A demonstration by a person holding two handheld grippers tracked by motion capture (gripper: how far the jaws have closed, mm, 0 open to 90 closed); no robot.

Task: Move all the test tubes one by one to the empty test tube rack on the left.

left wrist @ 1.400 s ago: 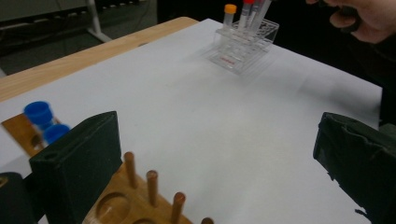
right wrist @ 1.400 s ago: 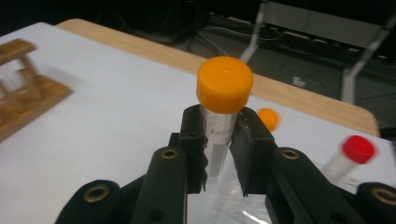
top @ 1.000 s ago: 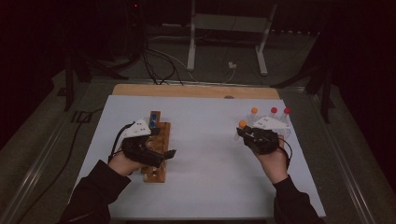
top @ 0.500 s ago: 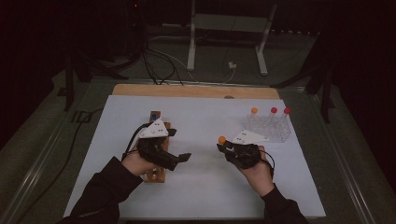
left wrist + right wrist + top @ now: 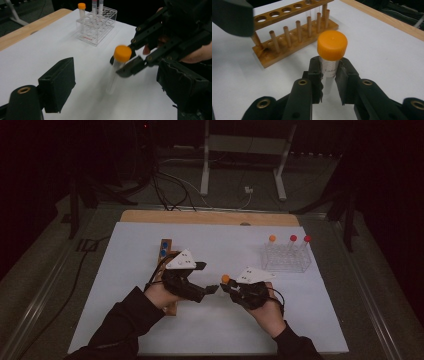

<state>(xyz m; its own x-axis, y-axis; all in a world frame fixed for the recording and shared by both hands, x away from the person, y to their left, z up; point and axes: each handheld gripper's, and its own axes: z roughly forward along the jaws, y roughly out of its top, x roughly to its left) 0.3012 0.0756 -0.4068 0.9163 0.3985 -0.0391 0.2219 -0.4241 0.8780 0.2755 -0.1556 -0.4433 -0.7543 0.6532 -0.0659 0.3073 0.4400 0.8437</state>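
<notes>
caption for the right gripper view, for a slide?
Right gripper clamps an orange-capped tube upright, with the wooden rack behind it on the white table.

Clear plastic tube point(image 5: 329, 71) with matt orange cap point(image 5: 332, 45), wooden rack point(image 5: 294, 37), clear acrylic rack point(image 5: 96, 23), matt white tabletop point(image 5: 225, 335)

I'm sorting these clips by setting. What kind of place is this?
Probably a lab-style recording bench in a dark room. A white-topped table carries a clear tube rack with capped tubes and a wooden tube rack. The right gripper holds an orange-capped tube; cables and a metal stand lie behind.
</notes>
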